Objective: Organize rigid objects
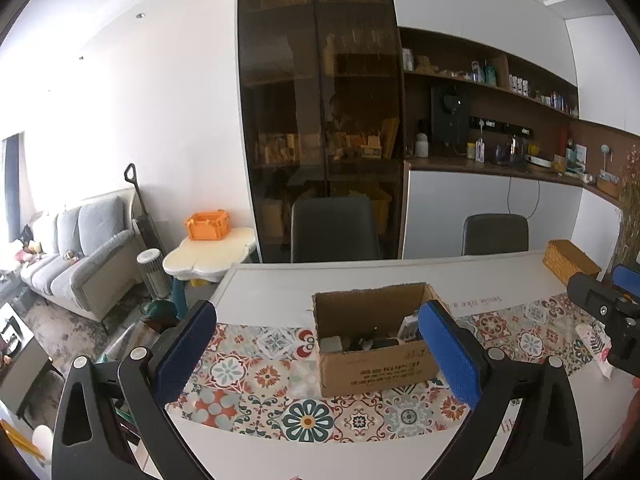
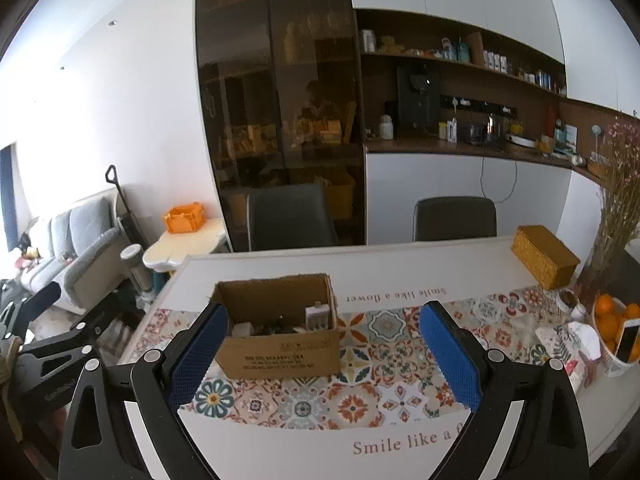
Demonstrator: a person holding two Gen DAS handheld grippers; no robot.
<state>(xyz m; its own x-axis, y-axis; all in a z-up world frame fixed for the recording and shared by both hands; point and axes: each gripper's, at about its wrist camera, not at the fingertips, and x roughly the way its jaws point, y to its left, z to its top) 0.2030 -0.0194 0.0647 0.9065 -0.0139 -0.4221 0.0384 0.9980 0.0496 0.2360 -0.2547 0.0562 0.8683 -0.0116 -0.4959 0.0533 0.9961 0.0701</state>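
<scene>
I hold my left gripper (image 1: 316, 354) and my right gripper (image 2: 322, 354) above the white desk (image 2: 400, 264), both pairs of jaws spread wide apart and gripping nothing, their blue pads finely dimpled. Ahead sits an open corrugated cardboard box (image 2: 280, 350) on the patterned tile-print runner (image 2: 380, 360), with small rigid objects (image 2: 318, 318) lying inside it, too dim to name. A woven rectangular basket (image 2: 546, 258) stands near the desk's far right corner.

Both wrist views face forward over the table (image 1: 272, 288), sharing the cardboard box (image 2: 280, 354).
</scene>
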